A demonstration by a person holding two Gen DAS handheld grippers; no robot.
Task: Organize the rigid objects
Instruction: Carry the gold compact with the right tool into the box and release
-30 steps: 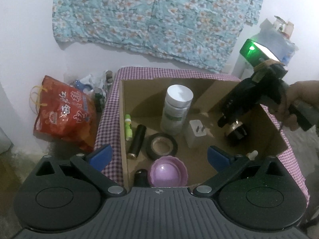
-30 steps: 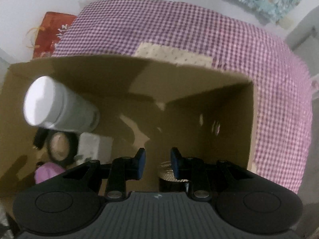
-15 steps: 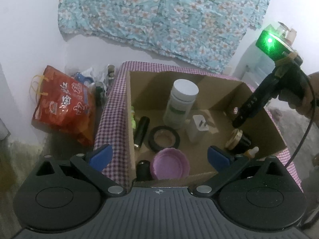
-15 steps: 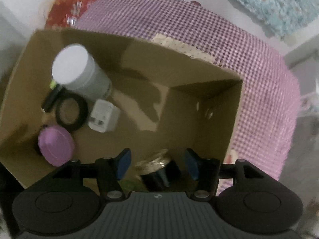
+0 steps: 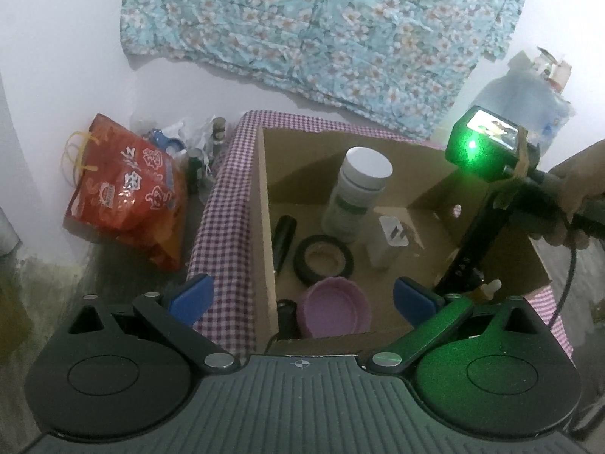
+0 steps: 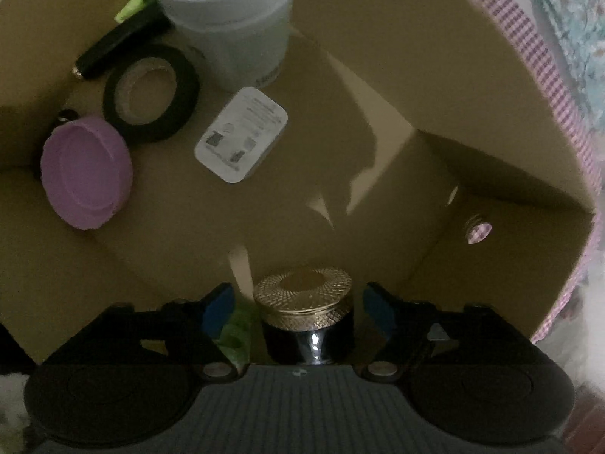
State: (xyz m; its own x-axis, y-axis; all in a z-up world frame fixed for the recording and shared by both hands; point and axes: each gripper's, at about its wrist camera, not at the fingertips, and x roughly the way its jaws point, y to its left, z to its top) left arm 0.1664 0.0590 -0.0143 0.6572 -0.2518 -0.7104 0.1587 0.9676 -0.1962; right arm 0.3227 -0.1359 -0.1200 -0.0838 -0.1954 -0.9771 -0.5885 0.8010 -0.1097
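Red snack bag (image 5: pixel 126 193) on floor, floral cloth (image 5: pixel 321 26) on wall, maybe water jug (image 5: pixel 518 109).

The white bottle (image 6: pixel 223 7) is being cut off by the right wrist view's top edge and blurred. The black jar (image 6: pixel 308 325) is being partly hidden behind the gripper body.

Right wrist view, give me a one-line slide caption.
Open right gripper straddles a gold-lidded jar inside the cardboard box.

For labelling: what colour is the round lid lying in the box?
Light purple lid; it shows best in the right wrist view.
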